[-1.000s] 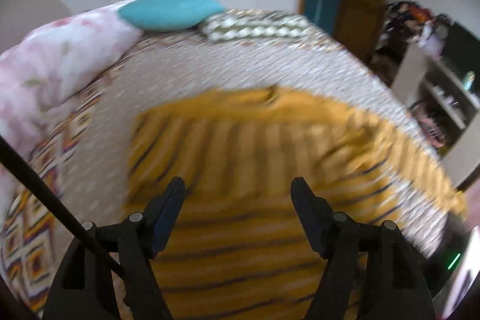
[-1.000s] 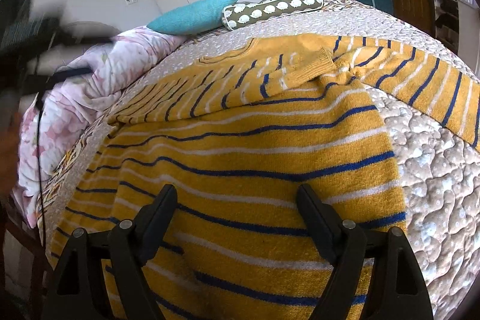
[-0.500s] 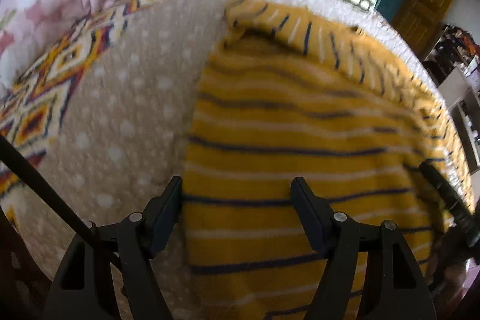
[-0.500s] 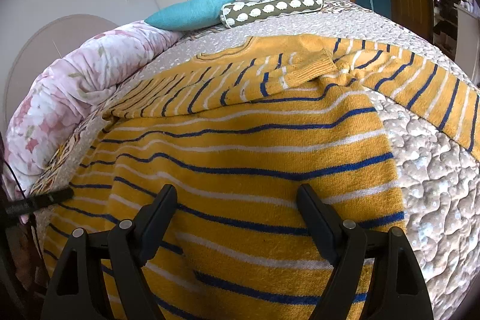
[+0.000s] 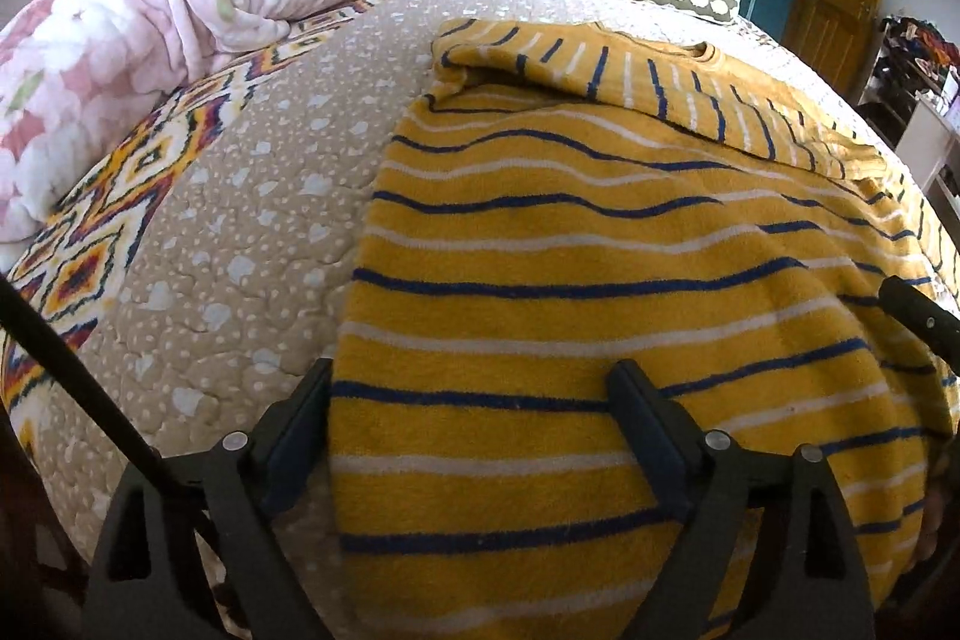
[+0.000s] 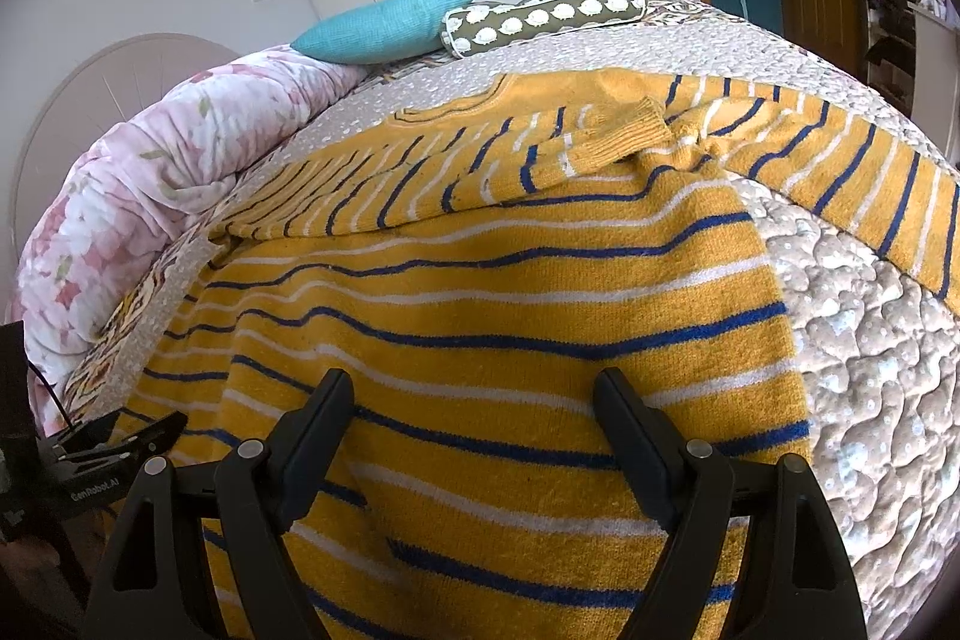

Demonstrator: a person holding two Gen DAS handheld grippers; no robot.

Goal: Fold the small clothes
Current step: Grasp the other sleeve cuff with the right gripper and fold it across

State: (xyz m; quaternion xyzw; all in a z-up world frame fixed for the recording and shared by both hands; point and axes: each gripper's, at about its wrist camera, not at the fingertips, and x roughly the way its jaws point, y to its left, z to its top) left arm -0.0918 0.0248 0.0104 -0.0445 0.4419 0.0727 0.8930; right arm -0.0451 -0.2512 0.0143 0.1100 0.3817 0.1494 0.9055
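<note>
Lying flat on quilted bedspread [image 5: 240,232]: one striped sweater [image 5: 570,280], thick knit, soft, likely floppy. My left gripper [image 5: 474,406] and right gripper [image 6: 474,412] hang spread, empty. I would pinch the hem corners.

The bed [image 5: 252,232] wears a quilted beige cover. On it lie a yellow striped sweater [image 6: 510,292] (one sleeve folded across its chest), a rolled pink floral duvet [image 5: 150,10], a teal pillow [image 6: 384,25] and a dotted olive bolster [image 6: 546,13].
</note>
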